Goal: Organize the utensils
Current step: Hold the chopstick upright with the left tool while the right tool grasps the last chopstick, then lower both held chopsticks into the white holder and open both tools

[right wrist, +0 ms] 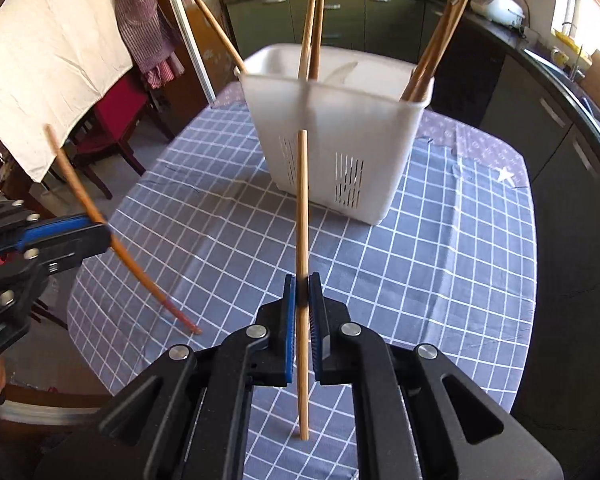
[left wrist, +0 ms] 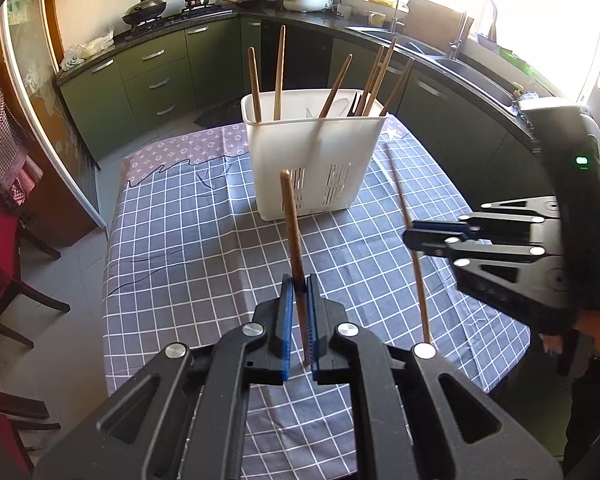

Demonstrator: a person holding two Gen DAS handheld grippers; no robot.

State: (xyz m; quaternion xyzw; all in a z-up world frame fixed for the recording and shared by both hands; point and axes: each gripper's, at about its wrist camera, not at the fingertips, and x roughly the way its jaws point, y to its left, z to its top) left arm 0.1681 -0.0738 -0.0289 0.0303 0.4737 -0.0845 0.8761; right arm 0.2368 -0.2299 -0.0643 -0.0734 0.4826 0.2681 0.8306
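While each gripper pinches a single chopstick above the table, the main risk lies in how thin and long those sticks are. The left gripper is closed on a dark chopstick, gripped low on its shaft so most of it stands up past the pads. The right gripper is clamped on a paler chopstick near its middle, with a long tail hanging below the fingers toward the checked cloth. The holder stands upright further back on the table, apart from both grippers, and already carries several chopsticks that lean outward in different directions. Either stick could pivot or slide in its narrow pinch if its free end brushes anything, and the right one's lower tip looks close enough to the cloth to snag there. On the way in, a held stick could knock the leaning ones, jam across the rim, or tip the light plastic holder if it strikes the wall rather than the opening. With both grippers near one another, the two sticks could also cross and lever each other loose. Releasing too high would likely let a stick bounce out.
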